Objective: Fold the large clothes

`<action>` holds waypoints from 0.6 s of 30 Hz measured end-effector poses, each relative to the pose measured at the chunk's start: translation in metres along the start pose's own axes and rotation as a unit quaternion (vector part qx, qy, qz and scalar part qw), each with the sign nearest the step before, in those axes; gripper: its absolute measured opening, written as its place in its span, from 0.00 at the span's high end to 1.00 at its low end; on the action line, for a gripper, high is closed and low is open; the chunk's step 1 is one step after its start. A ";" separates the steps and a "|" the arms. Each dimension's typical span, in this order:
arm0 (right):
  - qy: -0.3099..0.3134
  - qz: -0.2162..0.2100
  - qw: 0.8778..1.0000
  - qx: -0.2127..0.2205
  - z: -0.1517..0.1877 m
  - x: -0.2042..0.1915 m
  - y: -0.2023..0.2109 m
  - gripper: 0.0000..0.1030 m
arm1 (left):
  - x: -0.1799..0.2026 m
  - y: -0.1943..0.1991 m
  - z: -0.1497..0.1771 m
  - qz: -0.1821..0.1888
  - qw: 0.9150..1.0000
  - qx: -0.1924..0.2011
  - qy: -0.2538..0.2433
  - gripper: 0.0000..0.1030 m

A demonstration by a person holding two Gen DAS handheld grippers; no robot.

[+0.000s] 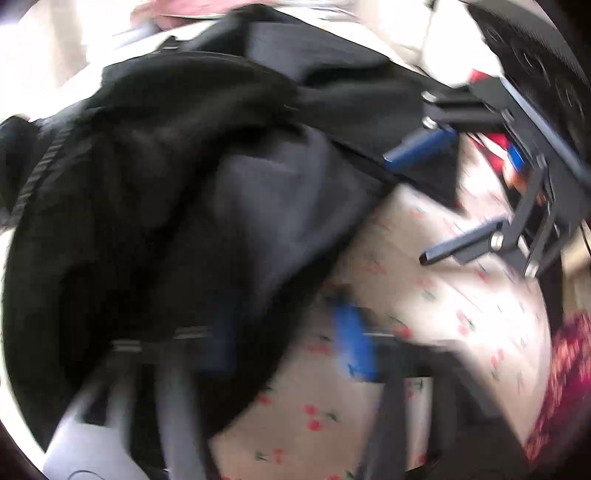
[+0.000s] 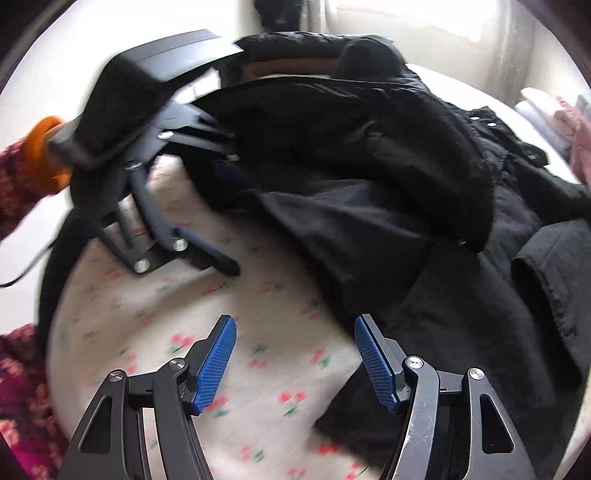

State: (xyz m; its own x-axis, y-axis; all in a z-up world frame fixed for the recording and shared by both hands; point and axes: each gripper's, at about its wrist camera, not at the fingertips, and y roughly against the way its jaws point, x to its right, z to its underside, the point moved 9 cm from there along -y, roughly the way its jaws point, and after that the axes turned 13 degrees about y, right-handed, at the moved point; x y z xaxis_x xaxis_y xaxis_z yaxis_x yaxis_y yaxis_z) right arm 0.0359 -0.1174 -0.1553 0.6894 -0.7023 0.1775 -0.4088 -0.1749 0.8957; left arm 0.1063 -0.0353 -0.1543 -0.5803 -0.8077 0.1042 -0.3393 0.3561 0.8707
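Note:
A large black jacket lies bunched on a cherry-print bed sheet. In the blurred left wrist view my left gripper has its jaws apart; the jacket's hem drapes over the left blue pad, while the right pad is bare above the sheet. The right wrist view shows the left gripper at the jacket's left edge, one finger in the fabric and one over the sheet. My right gripper stands open, its right pad by the jacket's near edge. It also shows as the right gripper.
A red-pink knit sleeve holds the left gripper by an orange ring. Folded pale and pink clothes are stacked at the bed's far right. A bright window is behind the bed. Bare sheet lies in front of the jacket.

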 end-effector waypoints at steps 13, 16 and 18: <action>0.085 0.136 0.987 -0.020 -0.019 0.037 0.041 0.95 | 0.012 0.104 -0.011 0.000 0.993 0.114 -0.027 0.97; 0.111 0.085 0.990 -0.025 -0.013 0.006 0.060 0.97 | 0.018 0.101 0.009 0.009 0.995 0.082 -0.048 0.97; 0.108 0.055 0.991 -0.049 0.003 -0.005 0.053 0.96 | 0.022 0.080 0.035 0.018 0.998 0.028 -0.061 0.97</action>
State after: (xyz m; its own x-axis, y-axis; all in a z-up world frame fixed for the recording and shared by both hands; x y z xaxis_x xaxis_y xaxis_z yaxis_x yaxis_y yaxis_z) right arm 0.0094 -0.1250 -0.1101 0.7609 -0.5466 0.3496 -0.4356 -0.0310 0.8996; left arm 0.0407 -0.0082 -0.0995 -0.6781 -0.7313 0.0729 -0.3544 0.4124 0.8392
